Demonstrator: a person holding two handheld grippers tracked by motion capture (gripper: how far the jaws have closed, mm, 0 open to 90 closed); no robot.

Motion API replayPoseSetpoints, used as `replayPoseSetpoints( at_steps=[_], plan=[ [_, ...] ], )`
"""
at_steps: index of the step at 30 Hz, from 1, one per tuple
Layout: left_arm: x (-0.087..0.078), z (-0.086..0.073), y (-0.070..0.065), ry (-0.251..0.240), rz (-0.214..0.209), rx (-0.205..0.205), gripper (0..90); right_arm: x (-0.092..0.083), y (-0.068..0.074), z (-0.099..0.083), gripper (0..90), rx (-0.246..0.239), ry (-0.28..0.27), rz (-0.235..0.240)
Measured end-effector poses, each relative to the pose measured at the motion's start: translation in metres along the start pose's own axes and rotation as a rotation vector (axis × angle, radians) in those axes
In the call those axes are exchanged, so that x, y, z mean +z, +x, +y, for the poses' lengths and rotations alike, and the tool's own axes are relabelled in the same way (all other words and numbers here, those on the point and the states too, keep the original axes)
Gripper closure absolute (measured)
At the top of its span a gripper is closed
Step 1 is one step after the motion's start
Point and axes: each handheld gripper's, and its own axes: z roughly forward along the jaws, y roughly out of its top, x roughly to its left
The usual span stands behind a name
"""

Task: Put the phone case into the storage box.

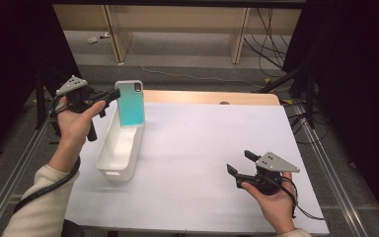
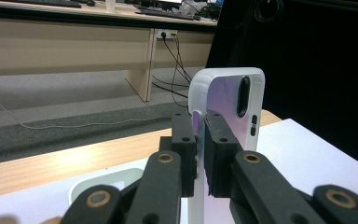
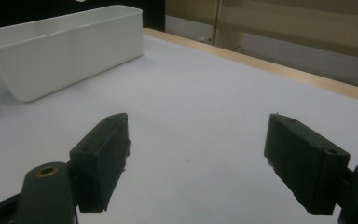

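Left tool [image 1: 109, 95] clamped on edge of teal phone case [image 1: 130, 103], case held upright above far end of white bin [image 1: 120, 148], white tabletop [image 1: 202, 148] beneath, right tool [image 1: 240, 164] near front right, jaws wide apart, holding nothing

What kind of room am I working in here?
Probably a lab or office set up for recording: a white-covered table ringed by black curtains, loose cables on grey carpet, and wooden desks behind. A keyboard sits on one.
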Motion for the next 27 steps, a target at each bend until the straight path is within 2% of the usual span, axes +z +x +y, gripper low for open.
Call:
replayPoseSetpoints(
  at_steps=[1, 2, 6, 9, 12, 13, 14, 18, 21, 22, 25, 27],
  plan=[
    [0.0, 0.0, 0.0, 0.0, 0.002, 0.0, 83.5, -0.003, -0.001, 0.0, 23.4, -0.007, 0.024, 0.0],
    [-0.001, 0.0, 0.001, -0.001, 0.007, 0.005, 83.5, -0.001, 0.0, -0.001, 23.4, -0.003, -0.007, 0.002],
    [0.0, 0.0, 0.003, 0.001, 0.016, 0.008, 83.5, -0.005, 0.0, -0.002, 23.4, -0.008, 0.002, -0.006],
    [0.0, 0.0, 0.004, 0.004, 0.03, 0.017, 83.5, -0.007, -0.001, -0.003, 23.4, -0.007, -0.012, -0.015],
    [0.0, 0.0, 0.006, 0.003, 0.035, 0.012, 83.5, -0.01, -0.001, -0.004, 23.4, 0.006, 0.002, -0.015],
    [0.0, 0.0, 0.006, 0.003, 0.035, 0.013, 83.6, -0.013, -0.002, -0.004, 23.4, 0.005, 0.023, -0.014],
    [0.001, -0.001, 0.007, 0.002, 0.036, 0.011, 83.6, -0.011, -0.002, -0.005, 23.4, 0.006, 0.001, -0.019],
    [0.001, -0.001, 0.01, 0.003, 0.04, 0.01, 83.5, -0.012, -0.002, -0.006, 23.4, 0.003, -0.01, -0.025],
    [0.002, -0.001, 0.012, 0.003, 0.049, 0.017, 83.5, -0.012, -0.002, -0.007, 23.5, 0.002, -0.006, -0.032],
    [0.002, -0.002, 0.012, 0.003, 0.049, 0.017, 83.5, -0.014, -0.002, -0.006, 23.5, 0.003, 0.022, -0.027],
    [0.003, -0.003, 0.014, 0.005, 0.052, 0.015, 83.5, -0.015, -0.002, -0.006, 23.5, 0.009, 0.027, -0.028],
    [0.004, -0.004, 0.016, 0.006, 0.055, 0.014, 83.5, -0.013, -0.002, -0.007, 23.5, 0.013, 0.0, -0.029]
  ],
)
